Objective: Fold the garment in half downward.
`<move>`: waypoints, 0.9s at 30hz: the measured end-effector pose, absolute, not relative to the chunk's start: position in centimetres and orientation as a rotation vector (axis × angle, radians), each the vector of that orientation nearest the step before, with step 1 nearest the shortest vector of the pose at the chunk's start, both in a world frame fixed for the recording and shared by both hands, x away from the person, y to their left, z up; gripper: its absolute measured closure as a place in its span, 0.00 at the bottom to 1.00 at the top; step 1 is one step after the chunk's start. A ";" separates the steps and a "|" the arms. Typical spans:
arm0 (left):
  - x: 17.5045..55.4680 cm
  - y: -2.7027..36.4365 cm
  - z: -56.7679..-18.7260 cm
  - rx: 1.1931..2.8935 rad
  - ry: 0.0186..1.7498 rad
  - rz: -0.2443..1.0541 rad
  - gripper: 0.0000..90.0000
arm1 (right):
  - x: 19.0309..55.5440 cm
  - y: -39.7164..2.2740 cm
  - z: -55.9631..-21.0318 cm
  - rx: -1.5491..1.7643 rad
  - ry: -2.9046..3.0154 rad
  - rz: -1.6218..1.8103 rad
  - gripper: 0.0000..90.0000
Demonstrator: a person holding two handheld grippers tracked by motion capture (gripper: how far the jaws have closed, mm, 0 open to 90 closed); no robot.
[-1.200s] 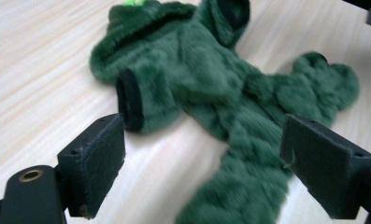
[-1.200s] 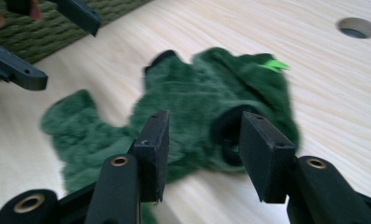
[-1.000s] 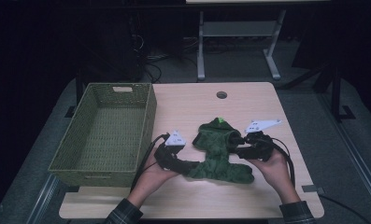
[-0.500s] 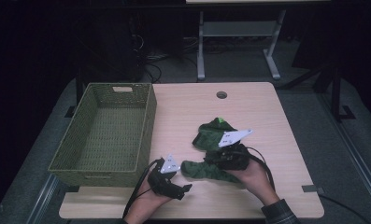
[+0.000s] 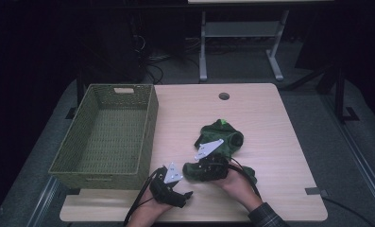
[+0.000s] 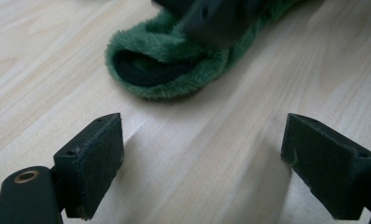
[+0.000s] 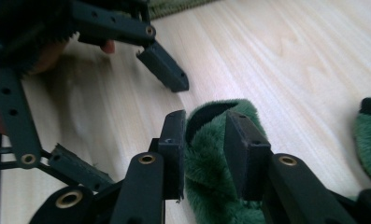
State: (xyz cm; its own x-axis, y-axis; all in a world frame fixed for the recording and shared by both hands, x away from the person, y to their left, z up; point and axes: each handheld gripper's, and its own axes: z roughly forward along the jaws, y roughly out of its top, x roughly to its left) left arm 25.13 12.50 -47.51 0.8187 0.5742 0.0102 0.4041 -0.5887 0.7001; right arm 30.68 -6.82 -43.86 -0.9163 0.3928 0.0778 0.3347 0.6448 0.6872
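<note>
A: What's underneath it all?

B: A pale wood-grain worktop (image 5: 270, 118) with a round cable hole (image 5: 224, 96) far beyond the fingers. The room past it is dark — grey floor, a white-legged desk frame (image 5: 239, 38) at the back.

A: And the green garment?

B: A fuzzy green garment (image 5: 223, 142), crumpled. Its long axis runs from the heap beyond the right gripper (image 5: 205, 169) down to a cuff at the fingers, slanting toward the person's left. In the left gripper view the cuff's opening (image 6: 150, 67) faces that gripper's fingers, lying just ahead of them.

A: The right fingers?

B: Clamped on the cuff — in the right gripper view plush (image 7: 206, 154) fills the narrow gap between the two pads. They have just been closing, then eased slightly.

A: The left ones?

B: The left gripper (image 5: 183, 195) has its fingers wide apart, bare worktop between them, the garment ahead and untouched.

A: Counts?

B: One garment, one woven green basket (image 5: 149, 123) with nothing in it, off to the outer side of the left fingers, two grippers, two hands, one sleeve (image 5: 270, 217) in view.
</note>
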 end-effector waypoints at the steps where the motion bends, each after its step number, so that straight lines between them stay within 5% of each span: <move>1: 25.1 12.6 -47.6 2.270 0.708 0.304 0.14 | 30.8 -6.7 -44.0 0.619 2.782 1.126 0.76; 4: 25.2 12.7 -47.7 2.263 0.692 0.297 0.14 | 30.9 -6.4 -44.6 0.630 2.804 1.078 0.75; 10: 25.3 12.7 -47.7 2.266 0.684 0.294 0.14 | 30.8 -6.2 -45.1 0.606 2.804 1.058 0.95; 27: 25.3 12.7 -47.7 2.260 0.689 0.292 0.14 | 29.8 -12.4 -42.3 0.772 2.622 1.363 0.95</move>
State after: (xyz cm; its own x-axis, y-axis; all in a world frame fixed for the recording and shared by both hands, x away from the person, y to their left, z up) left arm 25.25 12.66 -47.71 0.8295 0.5585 0.0014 0.3893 -0.5799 0.7157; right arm 29.81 -12.44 -42.32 -0.8685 0.4724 0.1503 0.3944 0.4747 0.7868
